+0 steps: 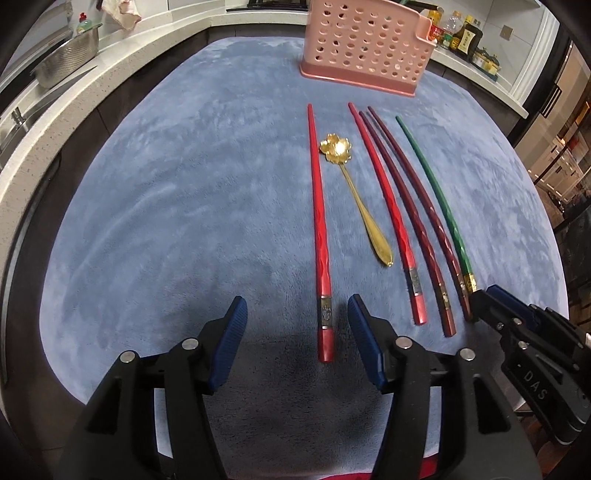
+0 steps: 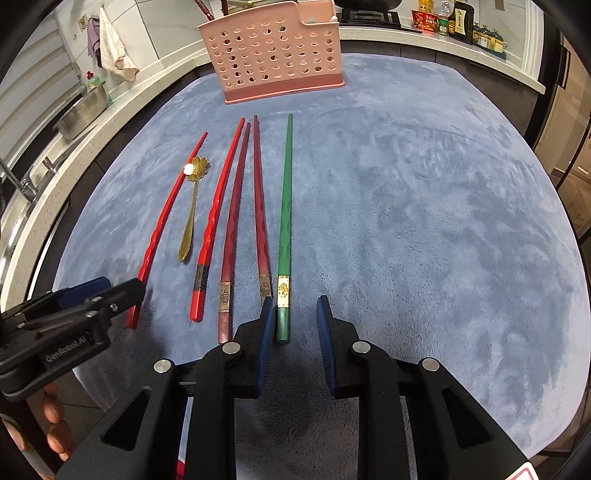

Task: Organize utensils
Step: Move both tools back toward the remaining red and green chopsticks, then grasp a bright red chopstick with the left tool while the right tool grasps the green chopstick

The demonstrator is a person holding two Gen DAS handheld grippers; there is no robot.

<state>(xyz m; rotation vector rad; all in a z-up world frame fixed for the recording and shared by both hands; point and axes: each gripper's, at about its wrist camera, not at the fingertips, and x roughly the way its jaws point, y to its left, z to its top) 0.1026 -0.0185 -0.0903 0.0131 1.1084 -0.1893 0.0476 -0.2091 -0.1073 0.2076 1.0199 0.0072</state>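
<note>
Side by side on the blue cloth [image 1: 166, 184] lie several chopsticks and a gold flower-bowled spoon [image 1: 360, 206], with a pink perforated holder [image 1: 365, 40] standing behind them. My left gripper [image 1: 297, 306] is open, and the thick end of the leftmost red chopstick [image 1: 319, 221] lies between its pads without touching them. My right gripper [image 2: 294, 306] straddles the end of the green chopstick [image 2: 285, 206]. Its jaws are narrow, the left pad is close to the stick, and a gap shows at the right pad. A second red chopstick [image 2: 218, 206] and two dark red ones [image 2: 259, 206] lie between them.
A white counter wraps the table, with a metal colander [image 1: 68, 55] at the left and sauce bottles [image 1: 461, 33] at the back right. A hand [image 2: 51, 413] holds the left gripper's handle. Bare cloth stretches to the right of the green chopstick and to the left of the red one.
</note>
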